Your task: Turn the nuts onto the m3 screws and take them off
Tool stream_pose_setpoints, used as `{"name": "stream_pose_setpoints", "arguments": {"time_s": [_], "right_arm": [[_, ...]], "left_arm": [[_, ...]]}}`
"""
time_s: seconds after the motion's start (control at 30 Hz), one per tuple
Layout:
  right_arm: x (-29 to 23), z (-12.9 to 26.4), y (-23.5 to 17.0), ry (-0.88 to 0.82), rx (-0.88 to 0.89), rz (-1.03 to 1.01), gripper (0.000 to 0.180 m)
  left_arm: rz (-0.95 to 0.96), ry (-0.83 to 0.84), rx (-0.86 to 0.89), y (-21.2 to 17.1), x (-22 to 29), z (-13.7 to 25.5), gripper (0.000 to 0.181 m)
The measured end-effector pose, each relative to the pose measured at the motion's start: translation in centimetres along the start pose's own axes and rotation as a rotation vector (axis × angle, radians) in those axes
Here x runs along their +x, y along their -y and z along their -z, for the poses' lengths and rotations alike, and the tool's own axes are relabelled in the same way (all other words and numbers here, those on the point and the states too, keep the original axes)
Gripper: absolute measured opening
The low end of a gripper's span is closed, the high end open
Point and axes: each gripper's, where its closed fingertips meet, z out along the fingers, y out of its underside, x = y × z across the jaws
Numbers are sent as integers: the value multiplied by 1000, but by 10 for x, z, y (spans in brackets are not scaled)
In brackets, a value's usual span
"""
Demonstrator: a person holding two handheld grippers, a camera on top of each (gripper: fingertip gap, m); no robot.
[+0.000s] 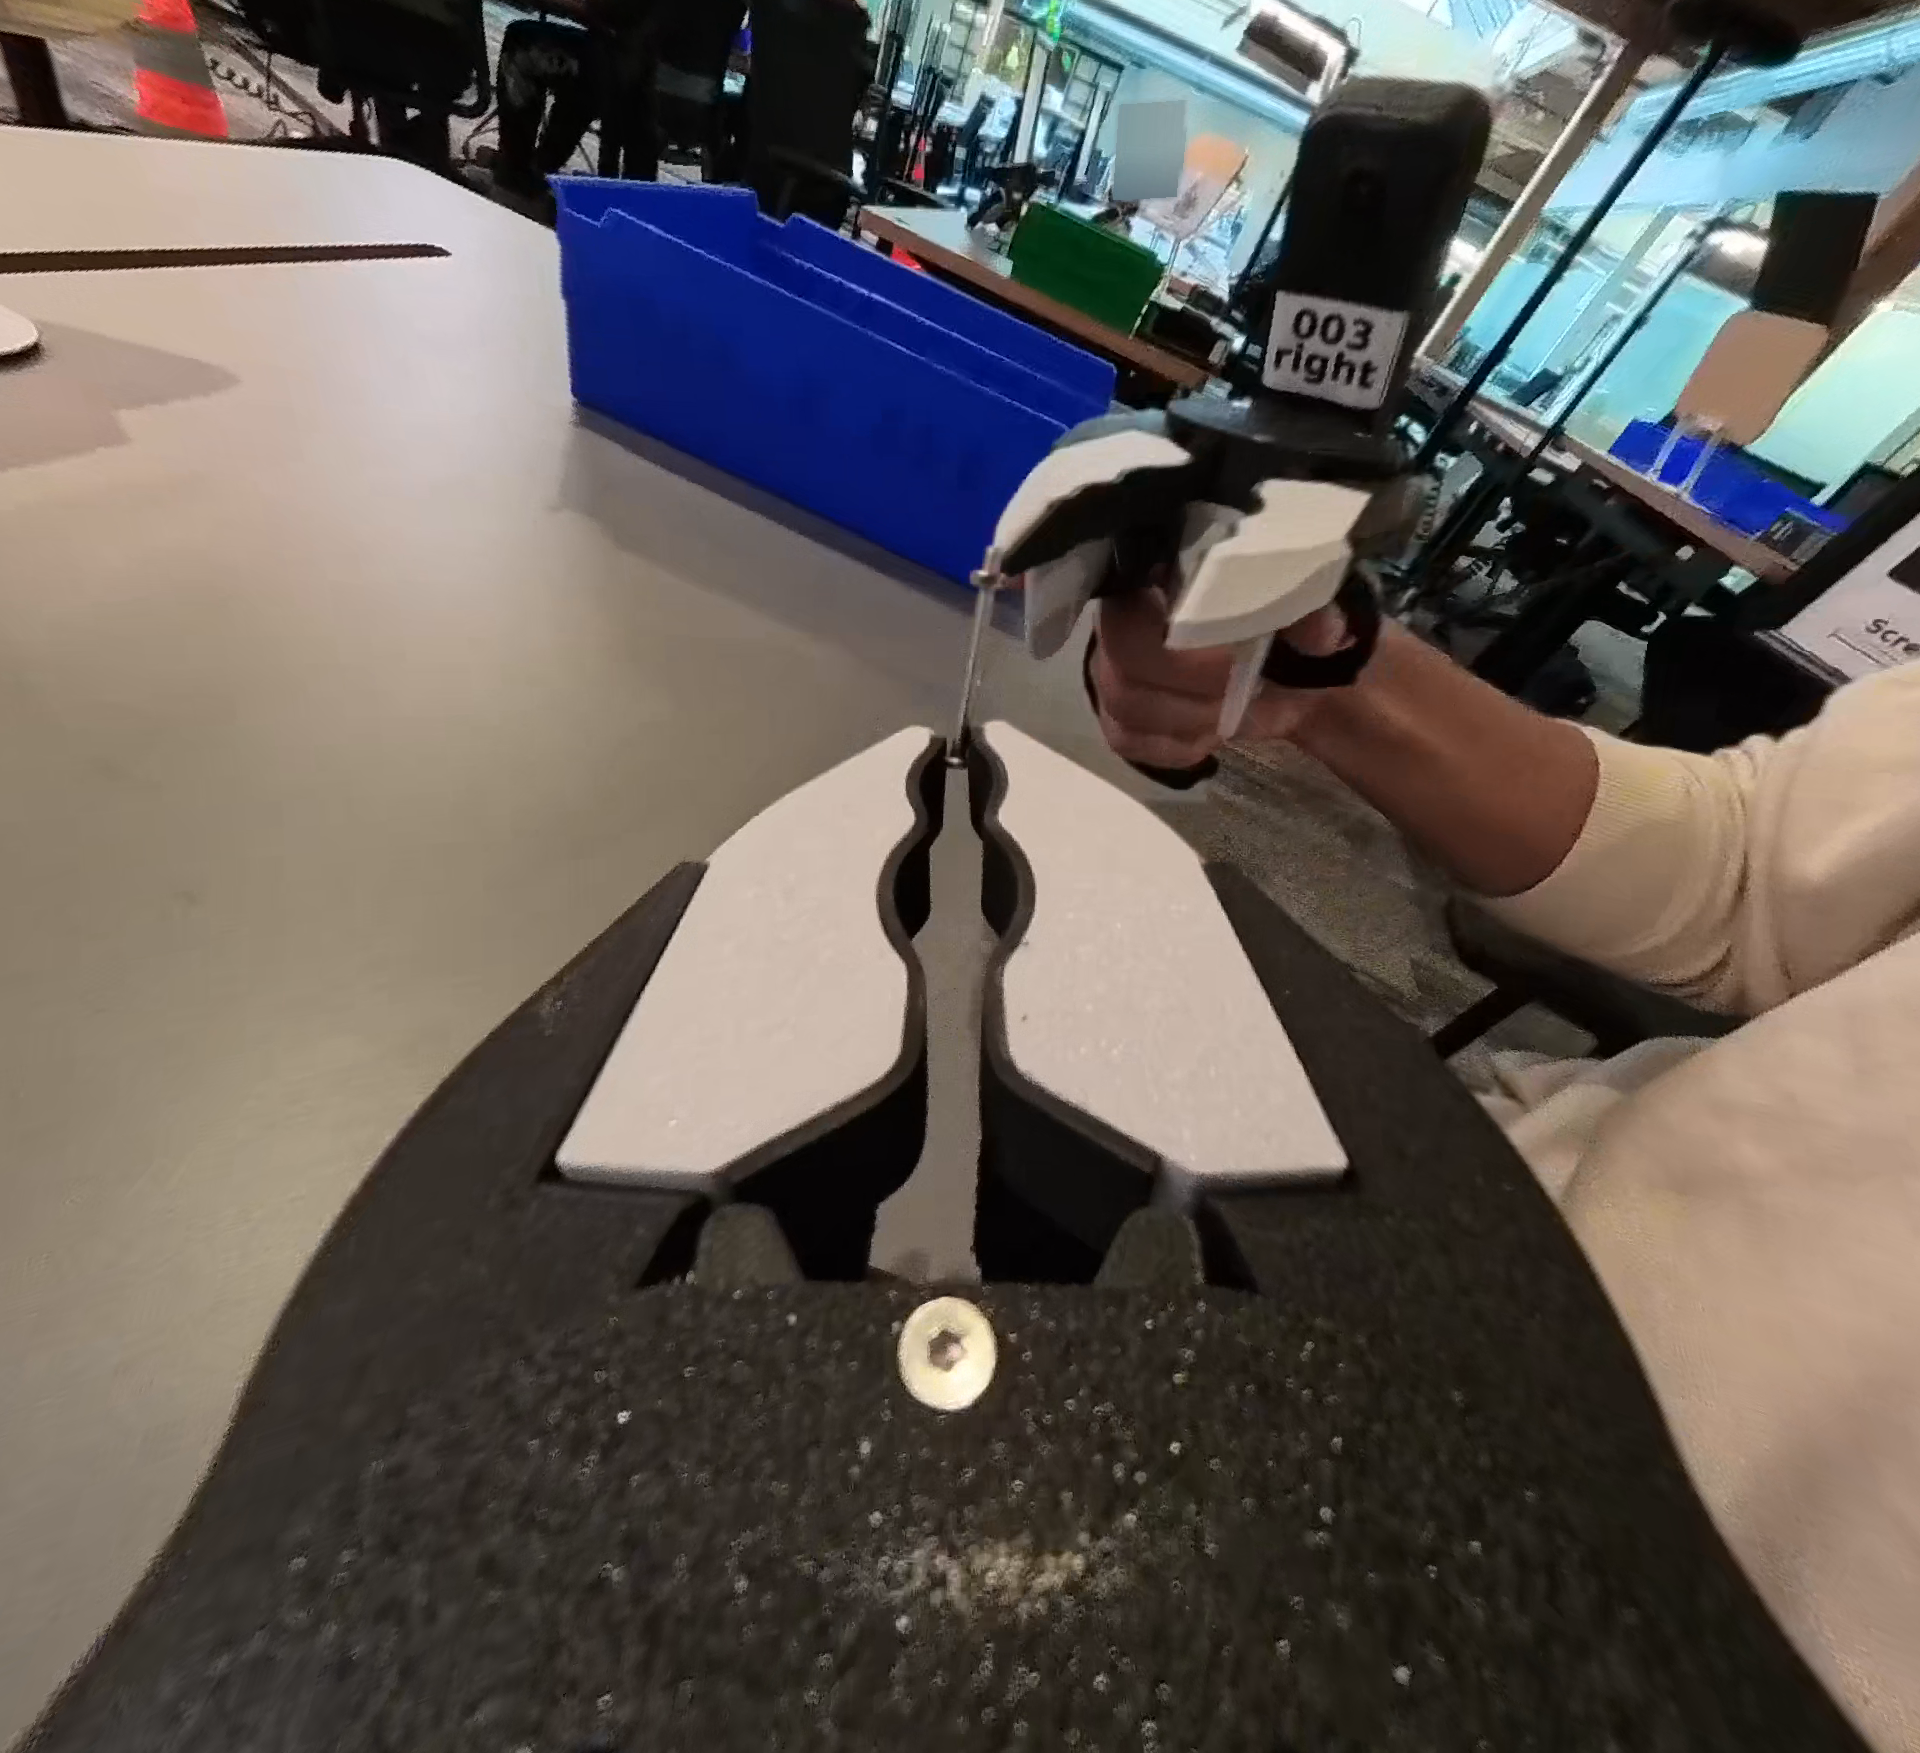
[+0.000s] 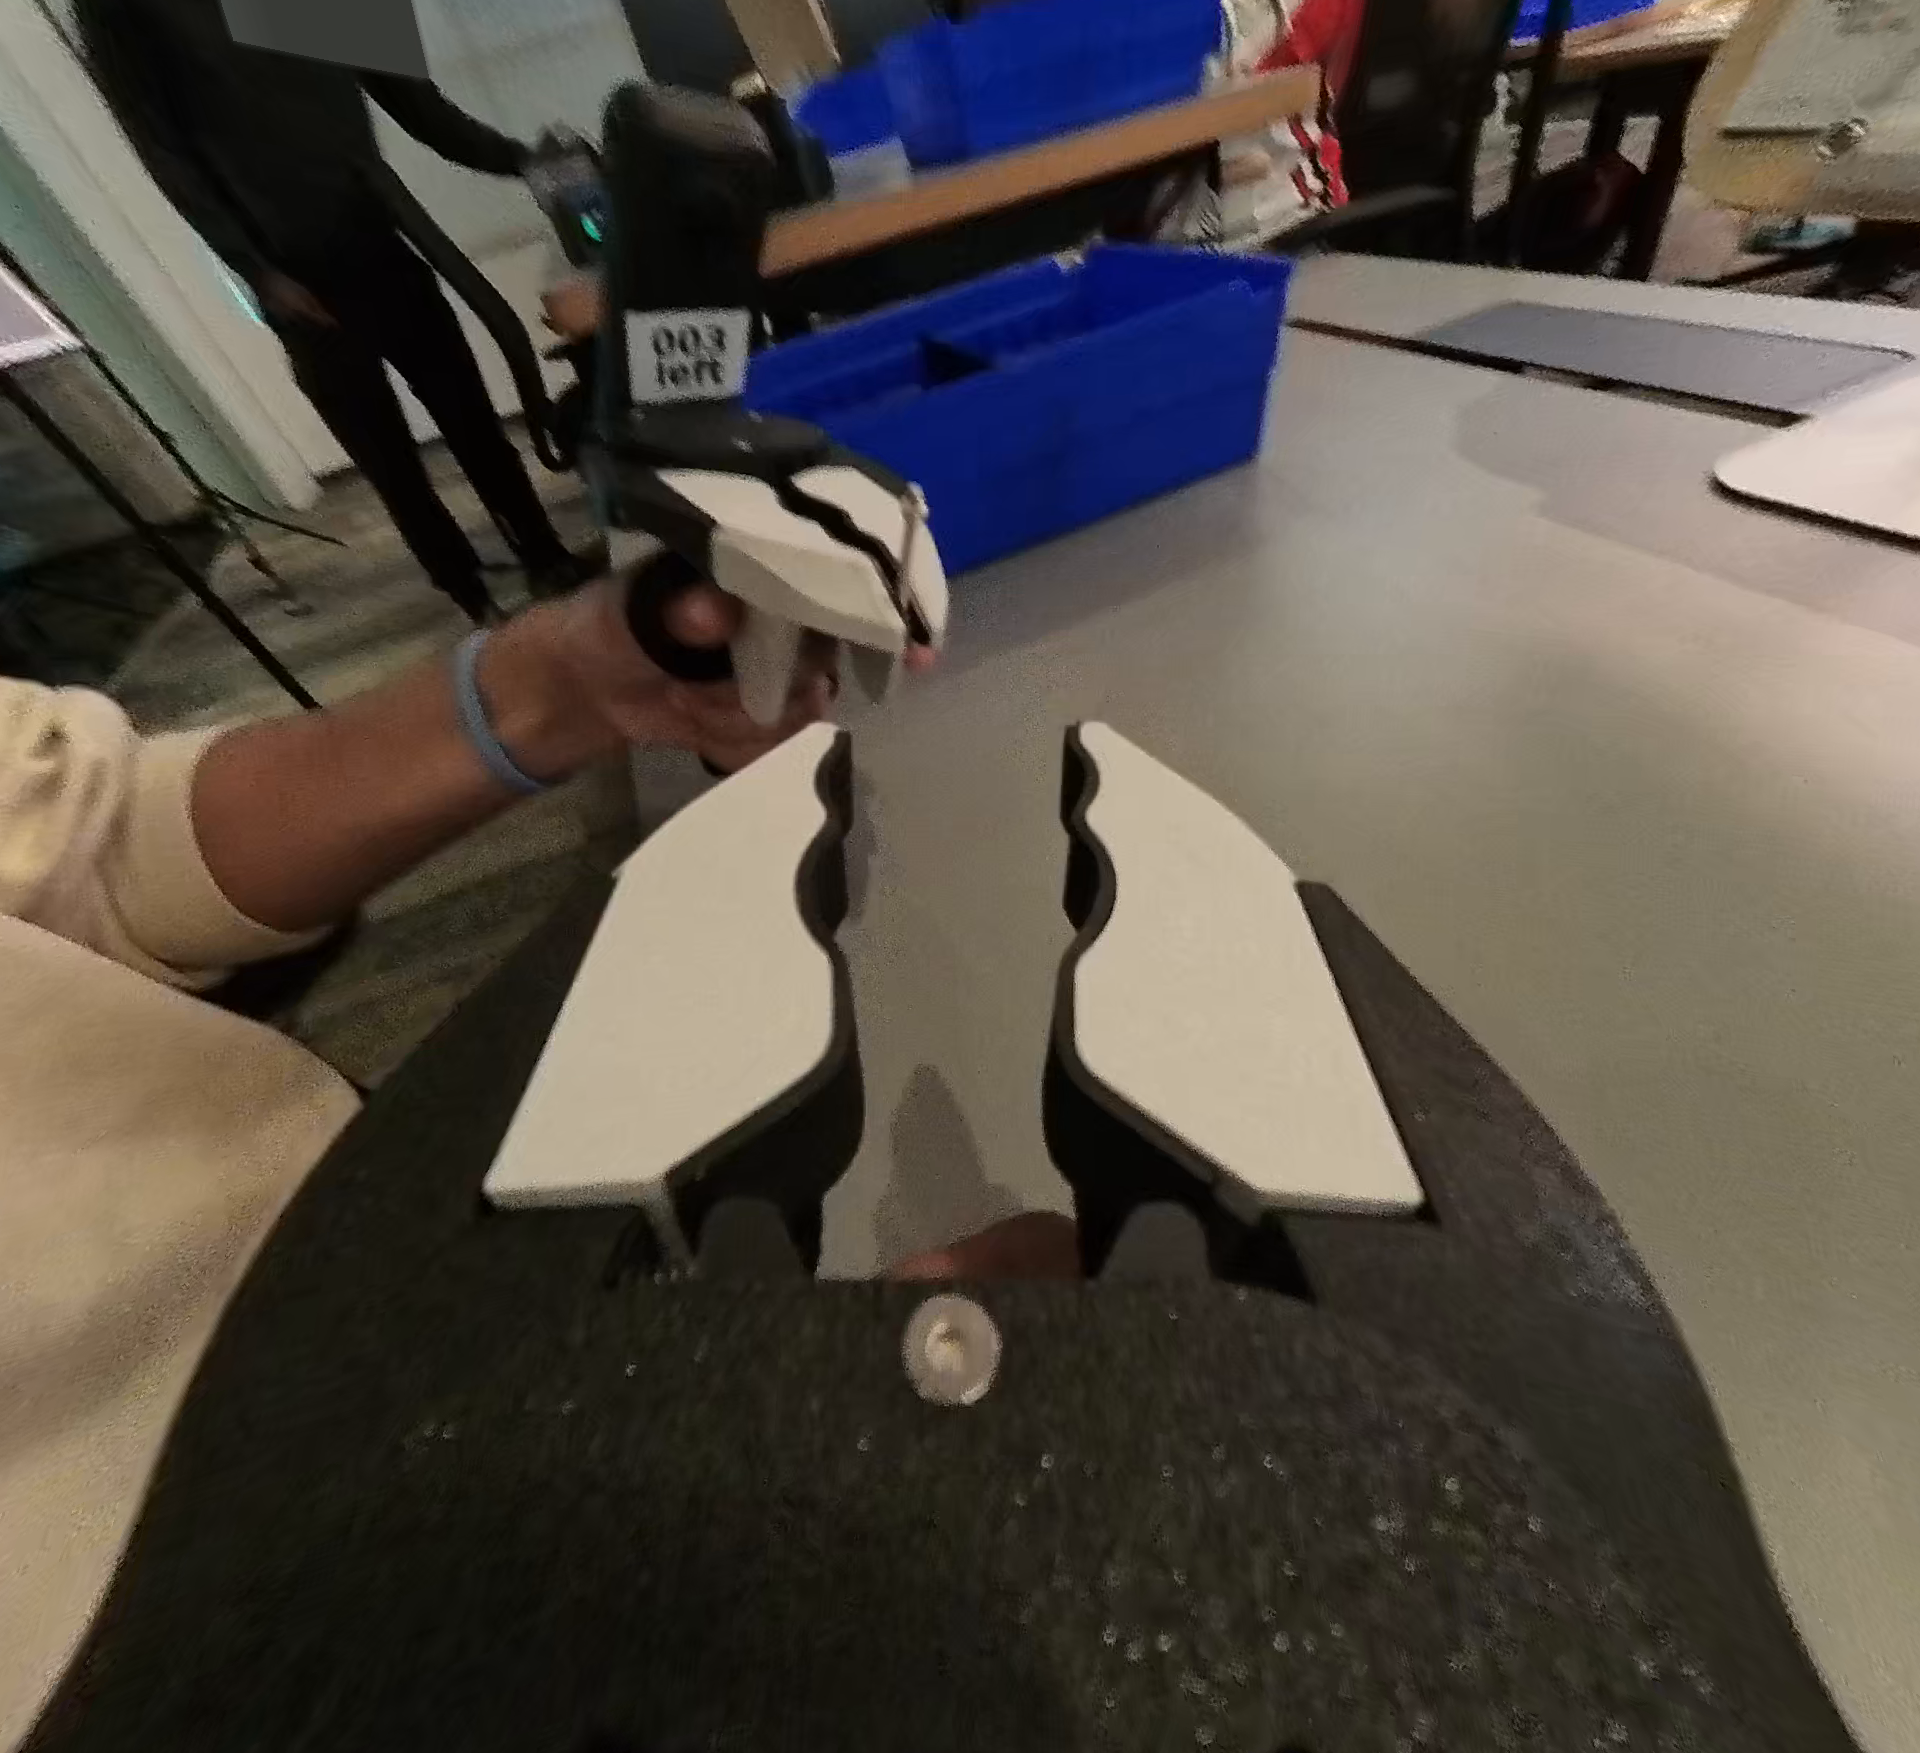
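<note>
1. Screw (image 1: 971, 654): a thin metal rod, pinched at its lower end by the nearly closed fingers of the left gripper (image 1: 958, 747), held in the air above the surface (image 1: 312, 664) near its front edge.
2. Its long axis runs up and away from the left fingertips, roughly upright.
3. A small nut (image 1: 983, 575) seems to sit at its top end.
4. The right gripper (image 2: 956, 747) has its fingers spread wide and empty; in the left view one fingertip is just beside the nut, contact unclear.
5. The right is the nearer to turn it.

A bright blue bin (image 1: 821, 373) sits at twelve o'clock on the pale grey table (image 1: 312, 623), beside white-fingered, speckled black hand-held grippers (image 1: 961, 747).
</note>
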Motion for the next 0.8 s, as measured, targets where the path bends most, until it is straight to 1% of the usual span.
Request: {"name": "stream_pose_setpoints", "arguments": {"time_s": [0.1,0.17,0.23,0.3,0.43,0.57,0.67,0.73,0.8], "right_arm": [[5,9,-9,-26,-32,4,36],[4,12,-6,-21,-13,-6,35],[4,12,-4,-18,-38,23,35],[-1,6,0,14,-105,89,35],[-13,-14,5,105,-311,259,35],[-22,-26,2,204,-475,342,31],[-22,-30,-1,226,-546,388,24],[-22,-32,-2,228,-563,404,24],[-23,-33,-6,237,-599,416,13]], "left_arm": [[4,-18,5,0,3,-1,3],[10,-30,10,1,5,-2,3],[4,-29,0,0,6,-3,4],[-21,-21,-37,-5,7,-4,4],[-78,-15,-97,-13,12,-9,4],[-109,-17,-131,-17,16,-12,4],[-111,-24,-135,-18,18,-12,4],[-112,-27,-140,-19,18,-12,4],[-113,-31,-143,-20,18,-12,4]]}}
